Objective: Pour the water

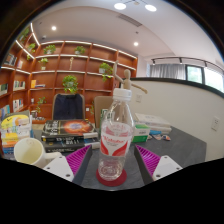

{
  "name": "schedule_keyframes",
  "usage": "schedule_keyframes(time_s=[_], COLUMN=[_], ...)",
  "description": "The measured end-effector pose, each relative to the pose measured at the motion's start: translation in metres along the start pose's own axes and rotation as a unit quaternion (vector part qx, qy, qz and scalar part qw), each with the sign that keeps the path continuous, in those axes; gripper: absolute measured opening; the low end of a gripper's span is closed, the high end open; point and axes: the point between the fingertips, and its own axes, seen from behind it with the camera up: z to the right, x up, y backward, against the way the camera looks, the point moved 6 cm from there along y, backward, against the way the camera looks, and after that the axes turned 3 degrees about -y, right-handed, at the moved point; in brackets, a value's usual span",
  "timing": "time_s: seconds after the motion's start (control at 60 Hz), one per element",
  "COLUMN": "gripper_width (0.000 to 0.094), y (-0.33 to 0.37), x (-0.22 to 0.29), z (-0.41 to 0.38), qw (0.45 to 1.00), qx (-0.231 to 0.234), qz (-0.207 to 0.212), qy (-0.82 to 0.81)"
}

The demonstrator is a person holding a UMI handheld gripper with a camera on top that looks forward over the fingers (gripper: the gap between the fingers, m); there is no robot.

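Observation:
A clear plastic bottle [117, 125] with a white cap and a red label stands upright on a round red coaster [112, 179] on the grey table [185, 145]. My gripper [112, 158] is open. The bottle stands between the two fingers, with a gap at each side. The magenta pads [78, 158] flank its lower half without touching it. A clear glass [104, 122] seems to stand just behind the bottle, mostly hidden by it.
A pale yellow cup [28, 150] stands to the left of the left finger. A stack of books [68, 128] and colourful packets [14, 126] lie beyond it. A green box [141, 128] sits to the right of the bottle. Wooden shelves with plants [70, 82] line the back wall.

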Motion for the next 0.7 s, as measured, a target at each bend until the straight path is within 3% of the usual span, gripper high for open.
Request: schedule_keyframes(time_s=[0.267,0.367,0.5,0.7], gripper_width=[0.0878,0.0878,0.0878,0.0867], y=[0.085,0.127,0.179,0.224], x=[-0.021,-0.013,0.005,0.008], z=[0.012,0.026,0.034,0.045], qw=[0.998,0.998,0.989,0.985], qx=[0.053,0.067,0.133,0.168], qz=[-0.025,-0.008,0.025,0.014], qy=[-0.003,-0.022,-0.053,-0.032])
